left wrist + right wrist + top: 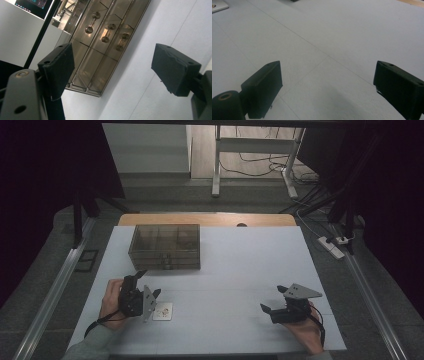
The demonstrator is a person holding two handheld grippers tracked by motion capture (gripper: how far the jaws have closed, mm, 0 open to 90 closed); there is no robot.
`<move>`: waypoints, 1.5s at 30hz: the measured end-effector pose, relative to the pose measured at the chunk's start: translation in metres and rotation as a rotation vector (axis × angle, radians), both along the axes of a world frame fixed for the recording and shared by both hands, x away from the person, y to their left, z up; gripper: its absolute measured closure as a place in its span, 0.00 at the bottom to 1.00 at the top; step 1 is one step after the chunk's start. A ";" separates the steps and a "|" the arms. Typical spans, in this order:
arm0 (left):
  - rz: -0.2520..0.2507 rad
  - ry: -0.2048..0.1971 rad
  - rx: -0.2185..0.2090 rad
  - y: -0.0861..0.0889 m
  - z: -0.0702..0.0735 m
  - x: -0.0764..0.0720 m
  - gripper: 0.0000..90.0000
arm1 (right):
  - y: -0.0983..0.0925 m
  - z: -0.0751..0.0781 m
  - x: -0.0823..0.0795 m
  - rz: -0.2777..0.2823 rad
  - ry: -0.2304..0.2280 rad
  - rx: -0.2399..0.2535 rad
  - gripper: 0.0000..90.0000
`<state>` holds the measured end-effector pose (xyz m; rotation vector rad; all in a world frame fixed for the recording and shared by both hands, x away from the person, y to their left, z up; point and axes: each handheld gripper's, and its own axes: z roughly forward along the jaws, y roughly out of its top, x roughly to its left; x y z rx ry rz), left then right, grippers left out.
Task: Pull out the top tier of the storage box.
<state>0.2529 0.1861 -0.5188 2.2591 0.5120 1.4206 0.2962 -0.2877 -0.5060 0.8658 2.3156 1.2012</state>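
Observation:
A smoky transparent drawer box [165, 246] stands on the white table [240, 260] at the back left; its knobbed drawer fronts [105, 32] face me. My left gripper [149, 283] is held rolled on its side just in front of the box, jaws wide open and empty. A small white card [163, 311] with a printed picture lies flat on the table just right of that gripper. My right gripper [274, 298] hovers near the front right, open, its jaws pointing left over bare table [324, 62].
A strip of wooden tabletop [207, 219] shows beyond the white sheet. Metal rails [50, 295] run along both sides of the table. A power strip [332, 246] and cables lie on the floor at the right, with a desk frame [216, 165] farther back.

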 end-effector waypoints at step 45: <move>0.012 -0.016 0.005 -0.004 0.004 0.017 0.25 | 0.000 -0.001 0.000 -0.003 0.001 -0.006 0.09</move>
